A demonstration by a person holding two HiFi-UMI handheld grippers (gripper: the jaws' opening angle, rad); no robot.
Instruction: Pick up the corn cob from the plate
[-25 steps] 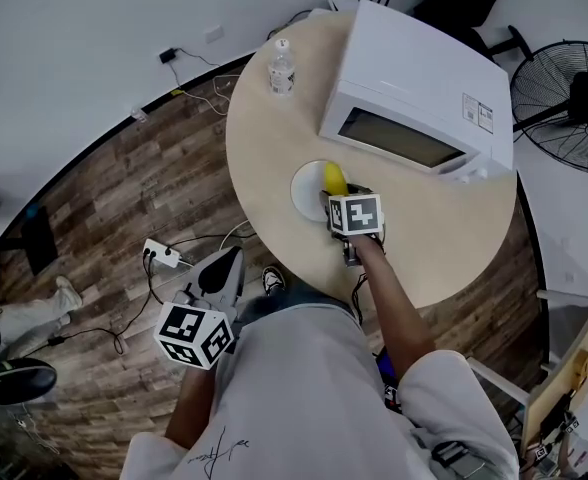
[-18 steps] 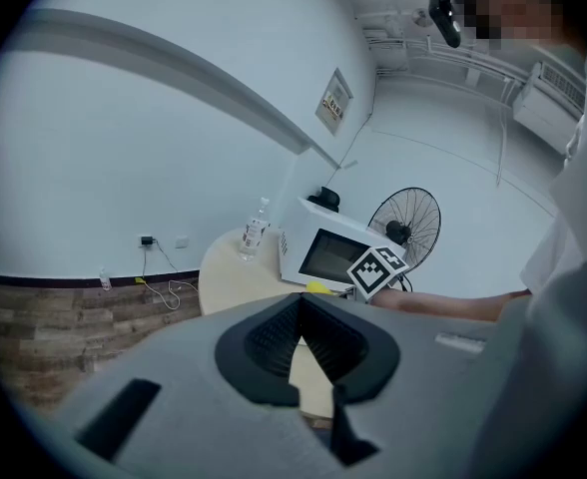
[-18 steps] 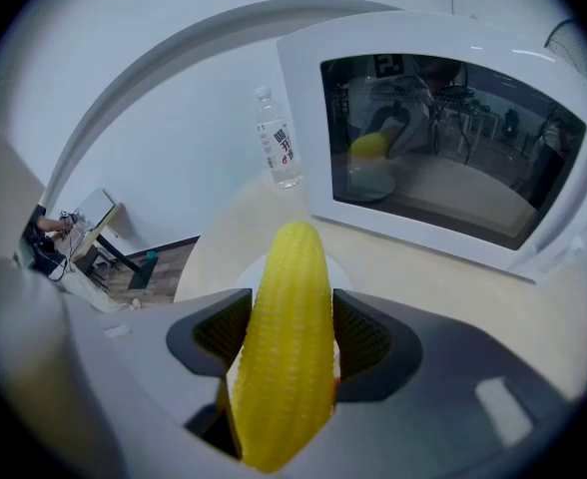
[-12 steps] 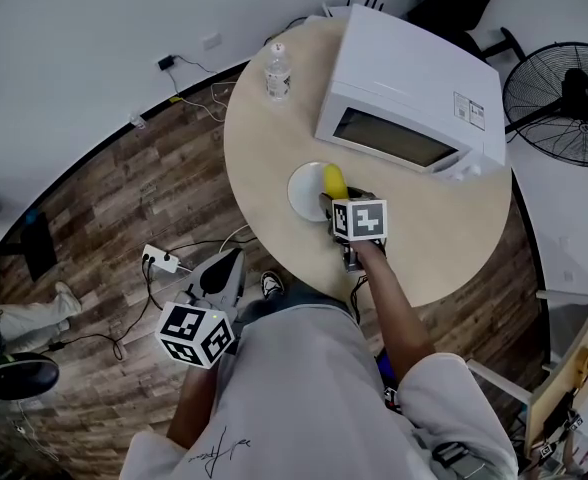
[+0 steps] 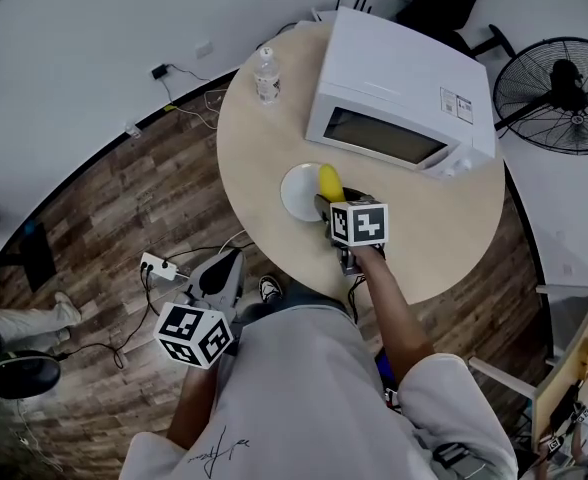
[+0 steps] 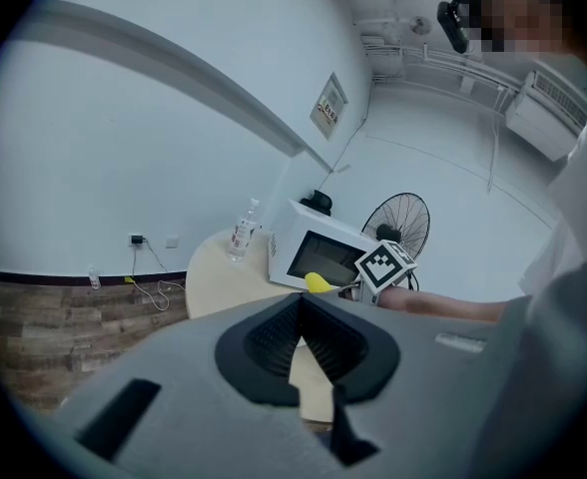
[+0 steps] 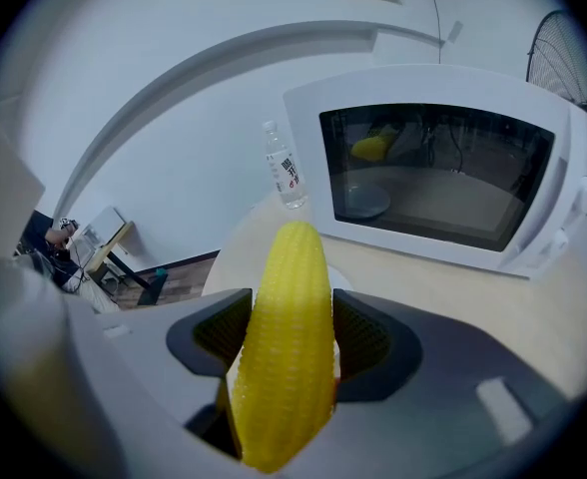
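My right gripper (image 5: 326, 202) is shut on the yellow corn cob (image 5: 328, 179), which hangs just above the white plate (image 5: 296, 190) on the round table. In the right gripper view the corn cob (image 7: 289, 337) stands upright between both pads (image 7: 371, 339) and its tip pokes out past them. My left gripper (image 5: 224, 268) is off the table, low at the person's left side over the wooden floor. Its jaws (image 6: 300, 312) meet at the tips with nothing between them. From the left gripper view the corn cob (image 6: 316, 282) shows far off beside the marker cube.
A white microwave (image 5: 394, 98) with its door closed fills the far half of the beige table (image 5: 254, 138), close behind the plate. A water bottle (image 5: 265, 76) stands at the table's far left edge. A floor fan (image 5: 554, 93) stands at the right, and a power strip (image 5: 157, 266) lies on the floor.
My right gripper has risen a little with the corn cob in it, away from the plate. The left gripper has stayed where it was.
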